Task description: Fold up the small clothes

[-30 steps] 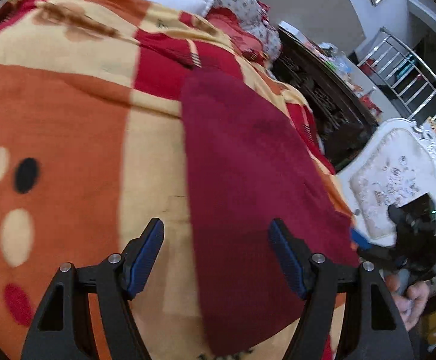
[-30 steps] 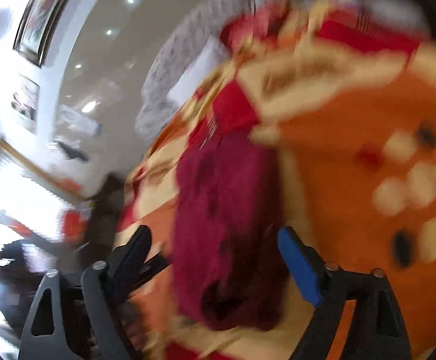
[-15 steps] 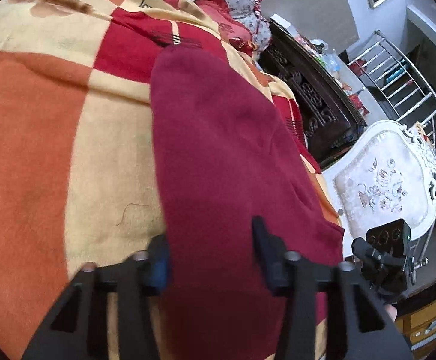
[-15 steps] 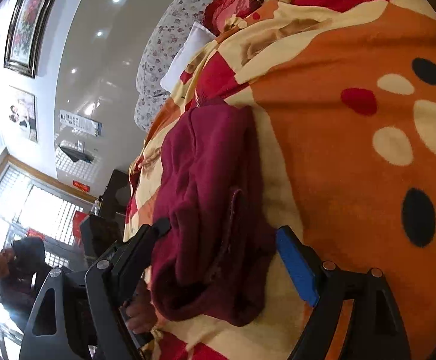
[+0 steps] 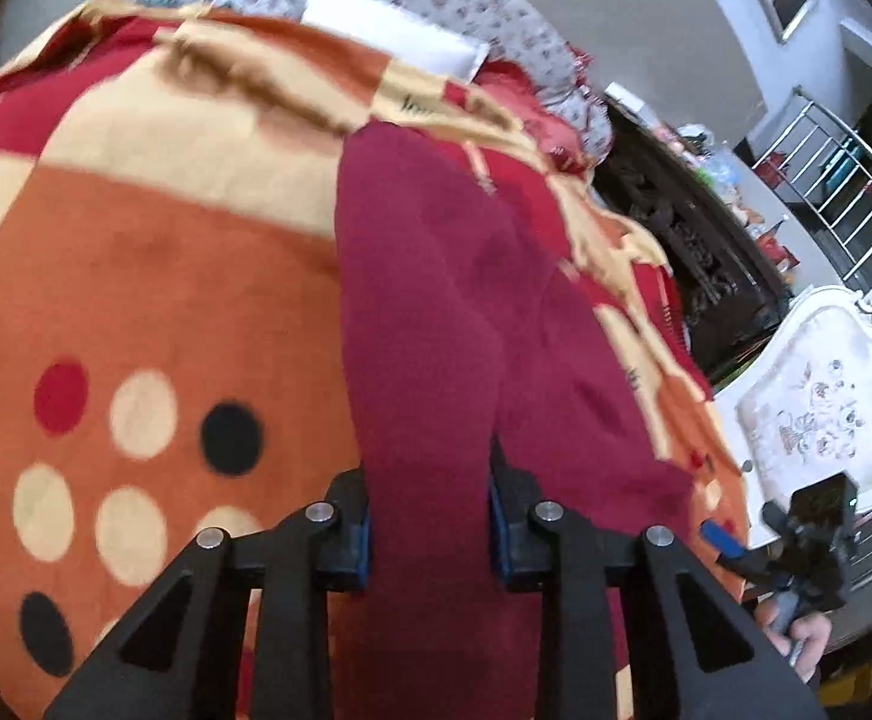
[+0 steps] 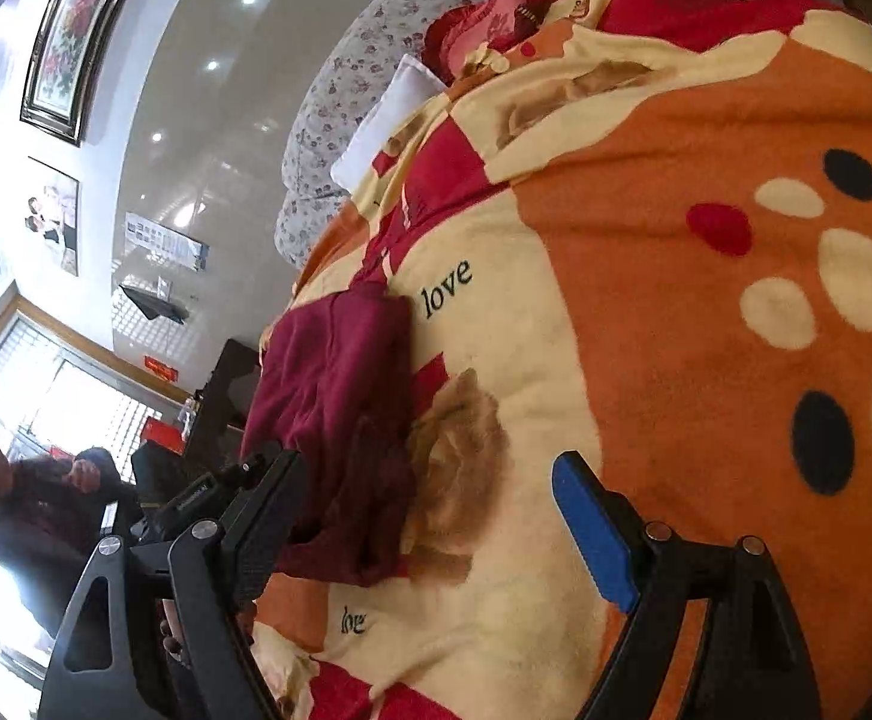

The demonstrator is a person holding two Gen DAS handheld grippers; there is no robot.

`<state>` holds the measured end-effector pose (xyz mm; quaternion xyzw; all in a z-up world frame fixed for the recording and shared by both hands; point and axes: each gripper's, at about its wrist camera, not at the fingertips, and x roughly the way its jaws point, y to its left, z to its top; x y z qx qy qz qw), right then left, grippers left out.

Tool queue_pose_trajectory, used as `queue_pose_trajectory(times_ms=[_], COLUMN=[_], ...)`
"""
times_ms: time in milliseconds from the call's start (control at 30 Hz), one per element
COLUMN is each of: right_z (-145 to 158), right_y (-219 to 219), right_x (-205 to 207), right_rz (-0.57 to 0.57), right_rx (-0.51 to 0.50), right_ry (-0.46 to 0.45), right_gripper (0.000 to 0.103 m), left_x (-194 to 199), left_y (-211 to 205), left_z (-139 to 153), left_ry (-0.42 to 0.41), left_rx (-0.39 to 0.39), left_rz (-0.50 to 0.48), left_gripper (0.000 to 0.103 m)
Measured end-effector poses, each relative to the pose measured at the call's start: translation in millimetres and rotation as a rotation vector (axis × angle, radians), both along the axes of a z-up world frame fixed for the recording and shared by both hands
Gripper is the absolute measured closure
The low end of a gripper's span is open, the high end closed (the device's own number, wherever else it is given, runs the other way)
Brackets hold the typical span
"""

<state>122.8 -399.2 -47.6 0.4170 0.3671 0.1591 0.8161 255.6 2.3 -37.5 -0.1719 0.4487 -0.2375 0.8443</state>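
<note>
- The left gripper (image 5: 429, 531) was closing, a raised fold of the maroon garment (image 5: 466, 312) already pinched between its blue pads (image 5: 361, 534).
- The garment lay lengthwise on the patterned blanket (image 5: 154, 276) covering the bed, near the bed's edge.
- The right gripper (image 6: 430, 516) stood wide and held nothing; the garment's near end sat beside its dark finger (image 6: 268, 516), and bare blanket lay between the jaws.
</note>
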Motion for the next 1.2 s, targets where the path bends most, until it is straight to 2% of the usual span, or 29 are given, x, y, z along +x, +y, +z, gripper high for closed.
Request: queue_pose_trajectory(times_ms=[133, 233, 333, 433, 467, 533, 600, 733, 933, 1033, 1200], right_z=[5.2, 25.1, 54.6, 72.6, 73.8, 69.1, 58.0, 25.9, -7.5, -11.3, -10.9], right_y=[21.6, 49.2, 89.5, 131.9, 144.1, 161.1, 166.5, 147.2, 108.7, 107.1, 114.4], right_x=[5.5, 7.1, 3.1, -5.2, -6.8, -7.9, -8.1, -4.7, 2.6, 5.9, 7.3], right_rz=[0.024, 0.077, 0.159, 0.192, 0.168, 0.107, 0.019, -0.143, -0.218, -0.21, -0.222], right_rx=[-0.041, -0.164, -0.412, -0.66, -0.754, -0.902, -0.985, -1.038, -0.925, -0.921, -0.972], right_ry=[-0.001, -0.037, -0.142, -0.245, -0.251, -0.22, -0.14, 0.035, 0.187, 0.209, 0.222], right_gripper=[0.015, 0.015, 0.015, 0.015, 0.015, 0.015, 0.013, 0.013, 0.013, 0.013, 0.009], left_x=[-9.7, -21.2, -45.1, -65.9, -70.9, -81.2, -84.7, -82.1, -84.5, -84.9, -84.5], left_y=[-6.2, -7.7, 0.2, -1.9, -3.4, -5.1, -3.8, -7.1, 5.3, 5.2, 6.3], left_z=[-5.9, 0.9, 10.1, 14.3, 15.5, 15.3, 10.4, -1.5, -10.3, -11.0, -11.0], left_ry=[-0.052, -0.106, -0.204, -0.249, -0.26, -0.262, -0.247, -0.244, -0.229, -0.219, -0.219], left_rx=[0.054, 0.11, 0.212, 0.392, 0.437, 0.513, 0.541, 0.554, 0.495, 0.488, 0.488], left_rz=[0.006, -0.004, 0.031, 0.15, 0.188, 0.273, 0.313, 0.321, 0.331, 0.335, 0.337], left_gripper=[0.055, 0.052, 0.052, 0.052, 0.051, 0.044, 0.043, 0.043, 0.041, 0.04, 0.038])
